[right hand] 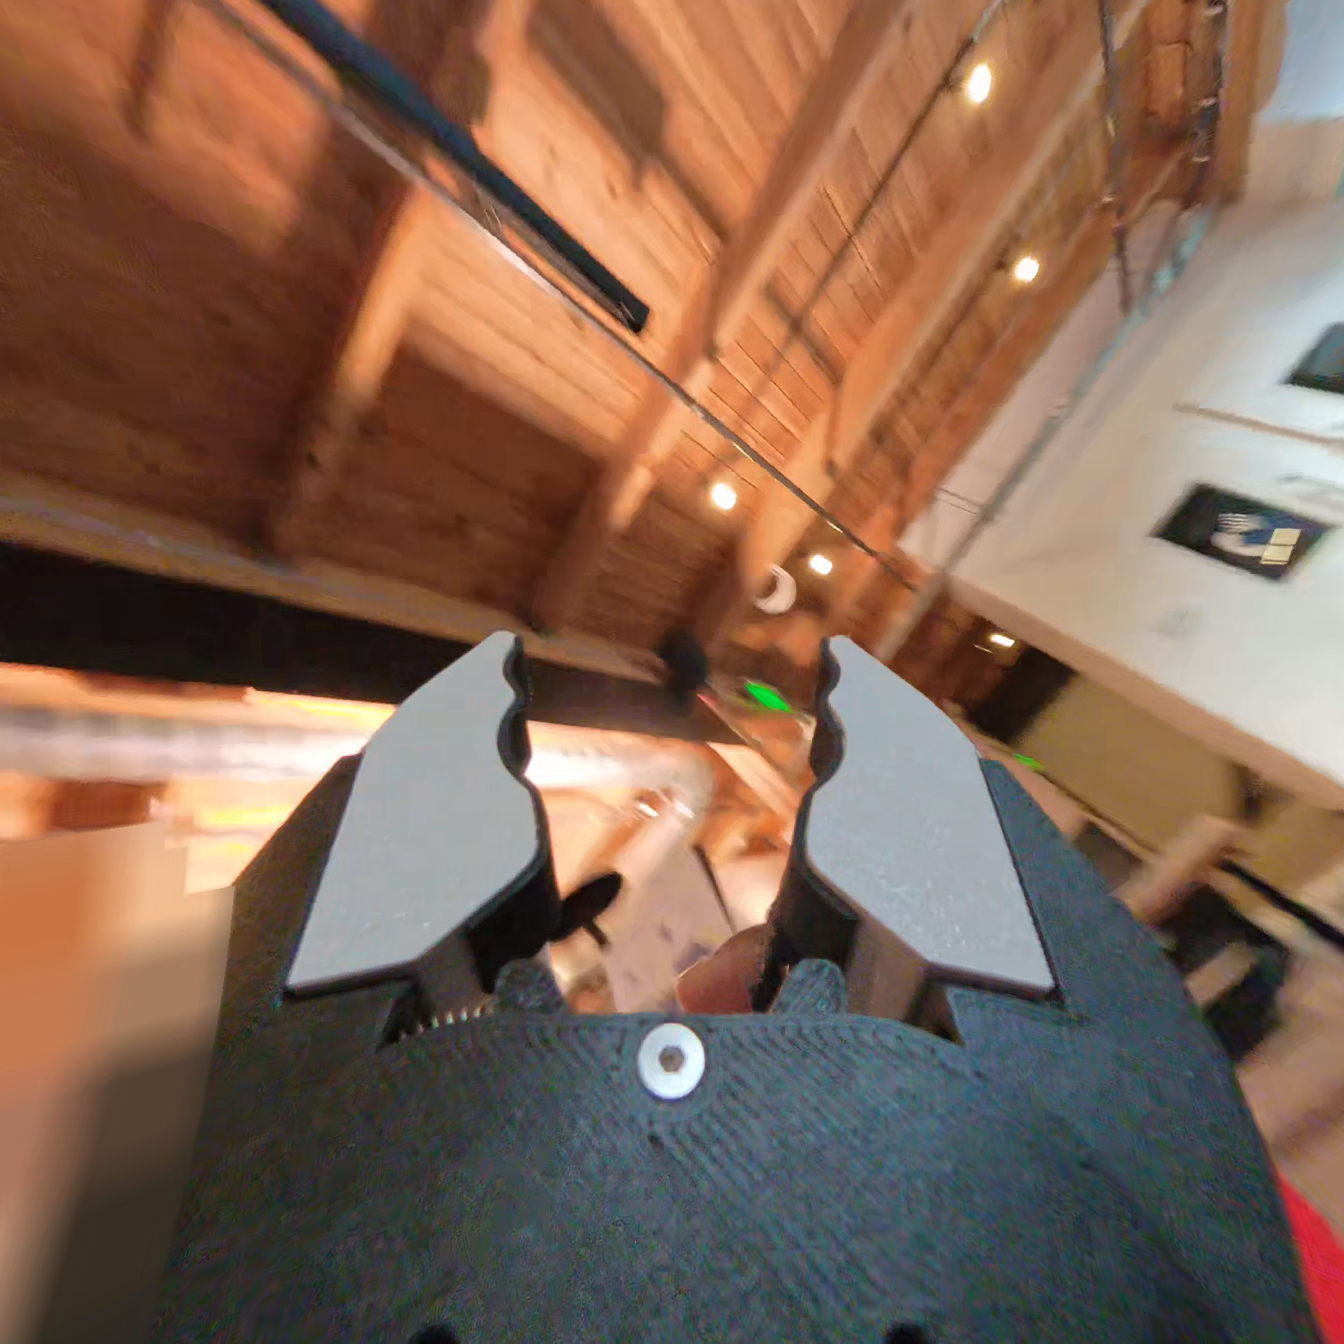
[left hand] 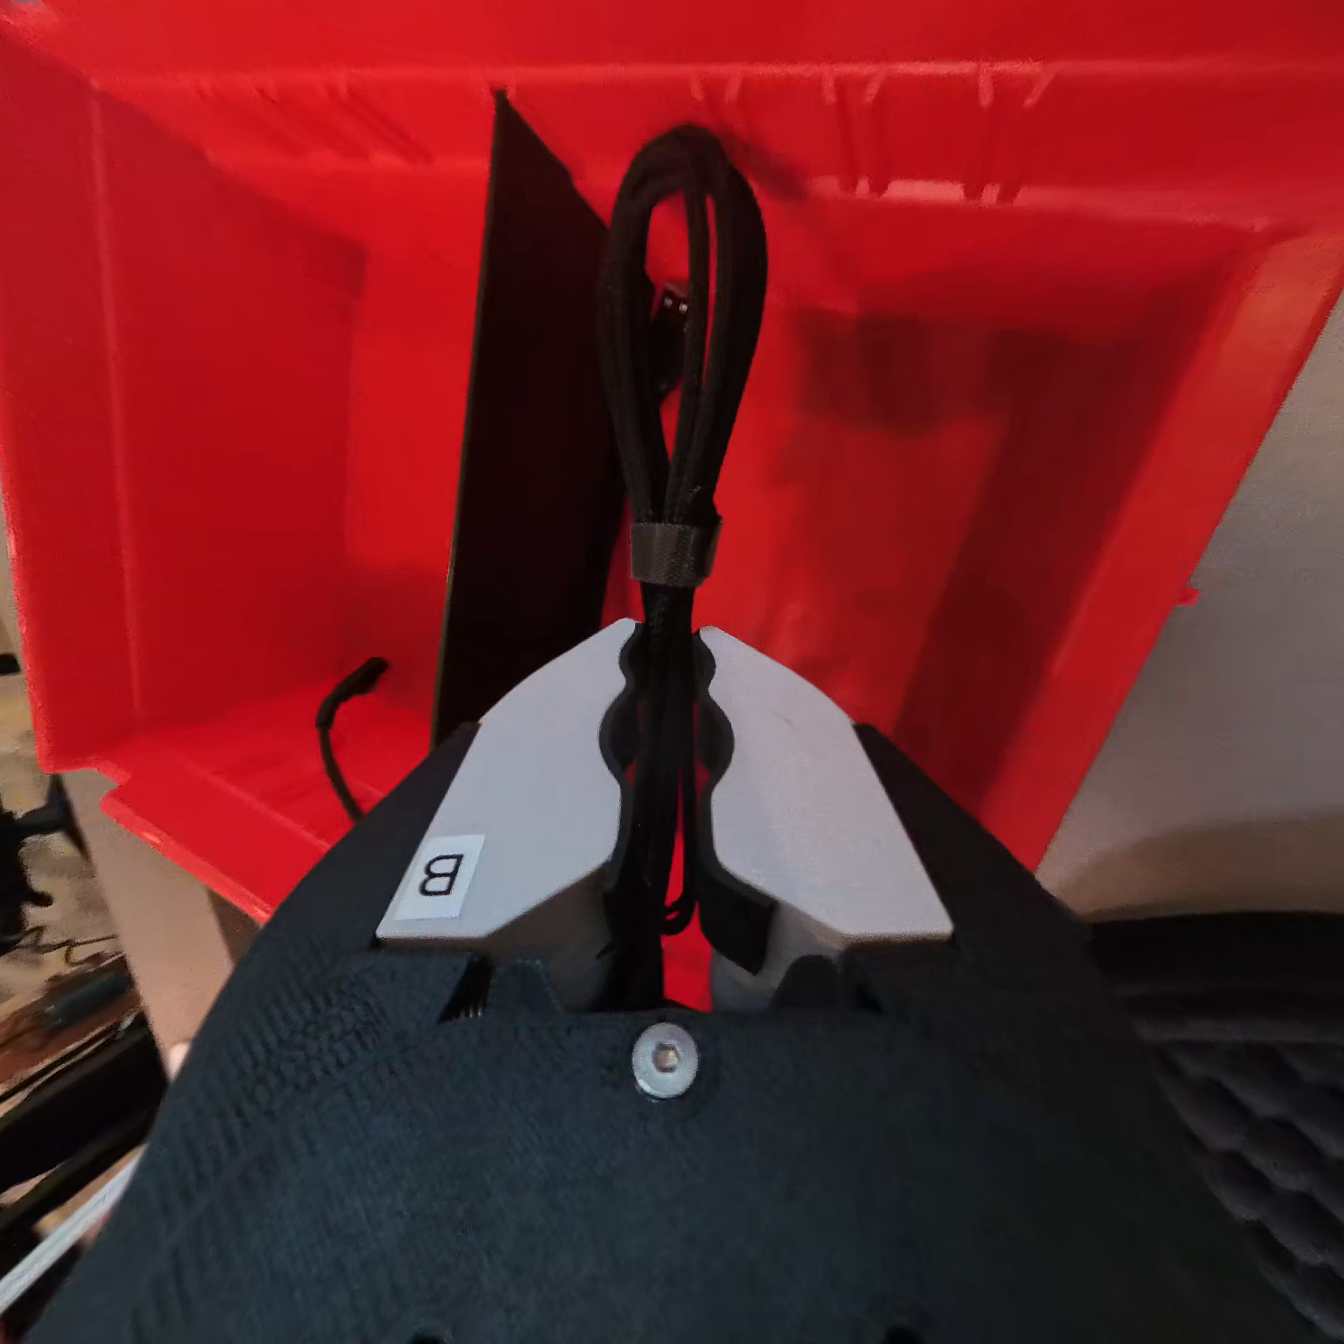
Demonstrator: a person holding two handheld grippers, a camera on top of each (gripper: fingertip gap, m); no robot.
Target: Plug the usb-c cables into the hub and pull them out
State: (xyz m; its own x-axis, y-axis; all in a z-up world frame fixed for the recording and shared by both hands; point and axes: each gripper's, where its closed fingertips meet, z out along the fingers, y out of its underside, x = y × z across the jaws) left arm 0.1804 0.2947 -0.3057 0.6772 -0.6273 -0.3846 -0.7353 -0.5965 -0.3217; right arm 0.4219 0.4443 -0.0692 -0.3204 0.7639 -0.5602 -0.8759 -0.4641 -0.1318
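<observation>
My left gripper (left hand: 665,633) is shut on a bundled black braided USB-C cable (left hand: 680,349). The cable loops out past the fingertips, tied by a grey strap (left hand: 673,550), and one connector end (left hand: 673,302) shows behind the loop. The bundle hangs in front of a red plastic bin (left hand: 218,436). Another black cable end (left hand: 349,691) lies on the bin floor at the left. My right gripper (right hand: 673,654) is open and empty, pointing up at a wooden ceiling. No hub is in view.
A black flat panel (left hand: 531,451) stands upright in the red bin, just left of the cable. A dark ribbed object (left hand: 1236,1091) is at the lower right. The right wrist view shows ceiling beams (right hand: 509,364), lights and a white wall (right hand: 1164,509).
</observation>
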